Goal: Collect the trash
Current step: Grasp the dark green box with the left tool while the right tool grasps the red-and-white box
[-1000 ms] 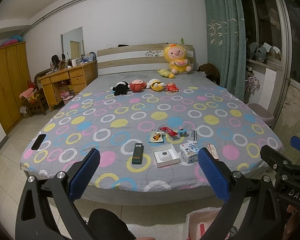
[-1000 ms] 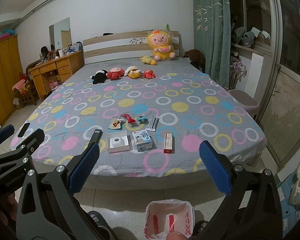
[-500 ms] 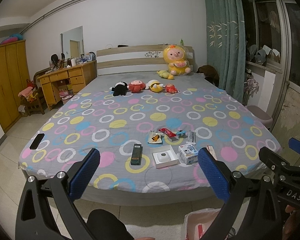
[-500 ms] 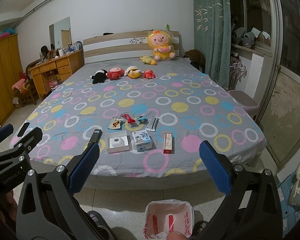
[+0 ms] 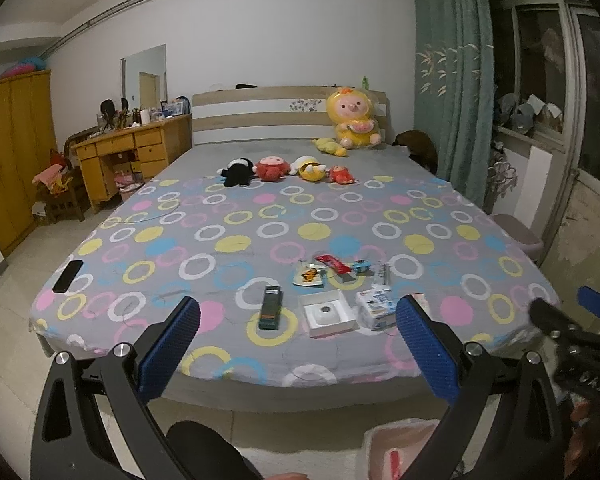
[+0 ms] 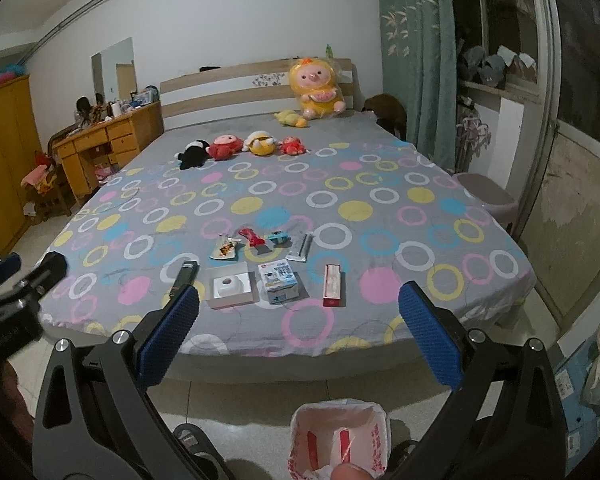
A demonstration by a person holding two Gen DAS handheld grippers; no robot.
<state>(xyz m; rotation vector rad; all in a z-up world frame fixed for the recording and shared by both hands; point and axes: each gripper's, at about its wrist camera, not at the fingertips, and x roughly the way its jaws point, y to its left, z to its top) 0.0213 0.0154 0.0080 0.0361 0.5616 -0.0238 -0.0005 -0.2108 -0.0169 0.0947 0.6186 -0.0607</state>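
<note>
Trash lies near the bed's front edge: a dark green box (image 5: pixel 271 306), an open white box (image 5: pixel 327 315) (image 6: pixel 231 289), a blue-white carton (image 5: pixel 375 307) (image 6: pixel 281 276), a red-white box (image 6: pixel 333 284), and several wrappers (image 6: pixel 256 238) (image 5: pixel 332 263) behind them. A bin lined with a white and red bag (image 6: pixel 340 438) stands on the floor below, also partly in the left wrist view (image 5: pixel 396 452). My left gripper (image 5: pixel 298 344) and right gripper (image 6: pixel 296 332) are both open and empty, held off the bed's front edge above the floor.
Several plush toys (image 5: pixel 272 168) and a large yellow doll (image 5: pixel 352 120) sit toward the headboard. A black phone (image 5: pixel 68 276) lies at the bed's left corner. A wooden desk (image 5: pixel 132 156) and wardrobe (image 5: pixel 12 152) stand left; a curtain (image 5: pixel 452 80) and pink stool (image 6: pixel 486 196) stand right.
Both views have shifted slightly; the left gripper has moved a little lower and back. Both grippers stay open and nothing on the bed has moved.
</note>
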